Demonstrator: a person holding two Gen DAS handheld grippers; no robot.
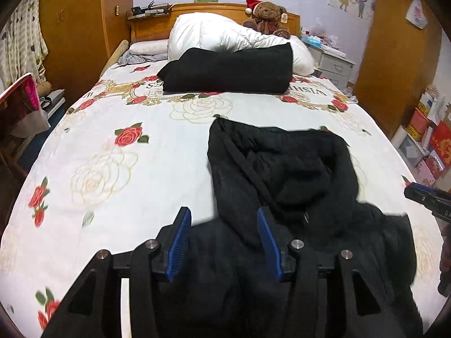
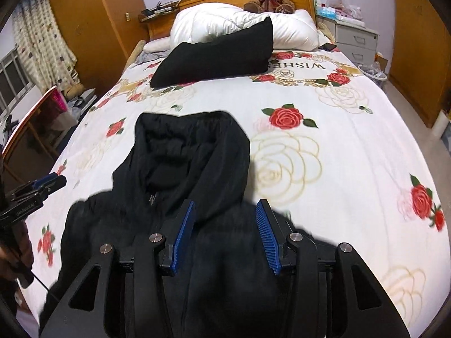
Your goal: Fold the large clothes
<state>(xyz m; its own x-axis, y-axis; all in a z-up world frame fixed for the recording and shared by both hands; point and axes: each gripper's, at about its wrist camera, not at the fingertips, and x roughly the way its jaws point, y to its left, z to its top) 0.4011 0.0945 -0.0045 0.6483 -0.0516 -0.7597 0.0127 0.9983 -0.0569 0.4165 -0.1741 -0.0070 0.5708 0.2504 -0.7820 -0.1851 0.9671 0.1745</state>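
Black hooded jacket [image 1: 282, 186] spread on rose bedsheet [image 1: 118, 152]; L tool [image 1: 224, 219] & R tool [image 2: 225, 211] both agape, gripping nothing.

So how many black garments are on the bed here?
2. An unfolded black hooded jacket lies spread near the foot, under both open hand-held grippers. A folded black garment rests against the white duvet near the headboard. More may be hidden behind it.

Bed [image 1: 141, 169] under a white sheet printed with red and cream roses. On it: black hooded jacket [image 1: 282, 174] spread near the foot, folded black garment [image 1: 228, 70] farther up, white duvet [image 1: 220, 33] and teddy bear [image 1: 267, 17] by the headboard.
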